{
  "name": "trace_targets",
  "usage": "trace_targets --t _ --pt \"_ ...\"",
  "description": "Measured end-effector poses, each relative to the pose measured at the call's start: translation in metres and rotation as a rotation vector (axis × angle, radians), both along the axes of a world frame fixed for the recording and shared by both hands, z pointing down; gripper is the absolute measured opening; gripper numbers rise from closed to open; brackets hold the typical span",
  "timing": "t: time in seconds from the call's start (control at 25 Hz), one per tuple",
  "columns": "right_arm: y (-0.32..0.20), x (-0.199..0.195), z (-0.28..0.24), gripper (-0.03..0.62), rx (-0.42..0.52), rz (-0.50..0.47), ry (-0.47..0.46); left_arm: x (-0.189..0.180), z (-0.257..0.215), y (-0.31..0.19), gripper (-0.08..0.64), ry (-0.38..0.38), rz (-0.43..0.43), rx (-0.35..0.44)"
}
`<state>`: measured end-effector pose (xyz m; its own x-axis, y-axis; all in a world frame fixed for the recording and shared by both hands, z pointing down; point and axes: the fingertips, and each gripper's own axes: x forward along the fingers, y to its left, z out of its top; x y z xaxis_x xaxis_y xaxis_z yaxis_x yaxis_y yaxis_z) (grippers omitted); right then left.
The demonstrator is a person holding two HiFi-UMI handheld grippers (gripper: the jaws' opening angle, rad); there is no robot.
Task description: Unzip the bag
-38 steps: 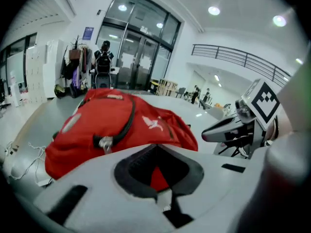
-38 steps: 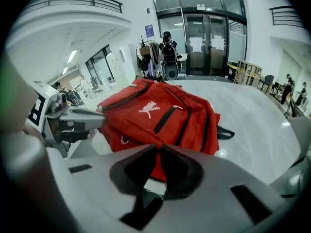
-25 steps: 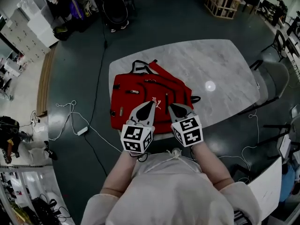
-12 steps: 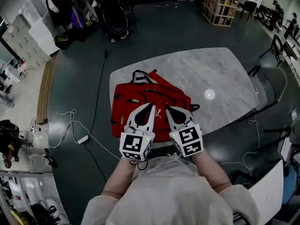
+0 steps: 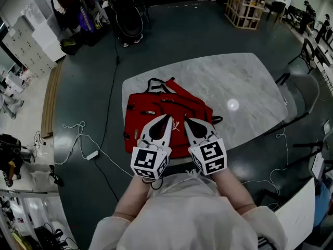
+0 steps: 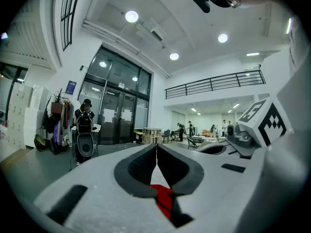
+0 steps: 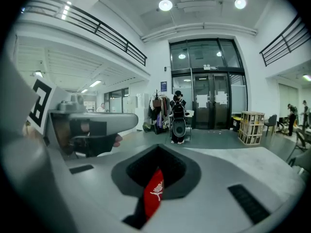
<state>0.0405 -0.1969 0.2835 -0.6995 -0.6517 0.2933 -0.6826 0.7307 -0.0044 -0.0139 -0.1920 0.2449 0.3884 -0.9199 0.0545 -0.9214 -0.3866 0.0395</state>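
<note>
fingers (image 6: 97,193) of our left gripper (image 5: 167,120) meet at the tips, holding nothing — likewise our right gripper (image 5: 188,121); both hang above the red bag (image 5: 139,124) on the marble table (image 5: 244,77).

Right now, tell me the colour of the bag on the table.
Red with black trim; the bag shows best in the head view.

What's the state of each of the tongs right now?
Left tongs: closed, empty, above the red backpack.
Right tongs: closed, empty.
</note>
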Motion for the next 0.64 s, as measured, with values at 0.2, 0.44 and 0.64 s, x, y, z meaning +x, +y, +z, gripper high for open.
trace_targets --t 0.2,0.44,0.64 --pt "-0.0031 0.0041 0.0053 0.026 -0.022 0.019 -0.009 0.0002 0.002 -0.001 0.021 0.026 0.005 -0.013" --pt "-0.005 0.0084 0.0082 0.026 -0.038 0.033 -0.016 0.0001 0.0046 -0.0035 0.021 0.032 0.003 -0.018" --pt "-0.0066 0.0039 0.0088 0.026 -0.061 0.033 -0.044 -0.0038 0.0057 -0.0063 0.021 0.036 0.001 -0.02"
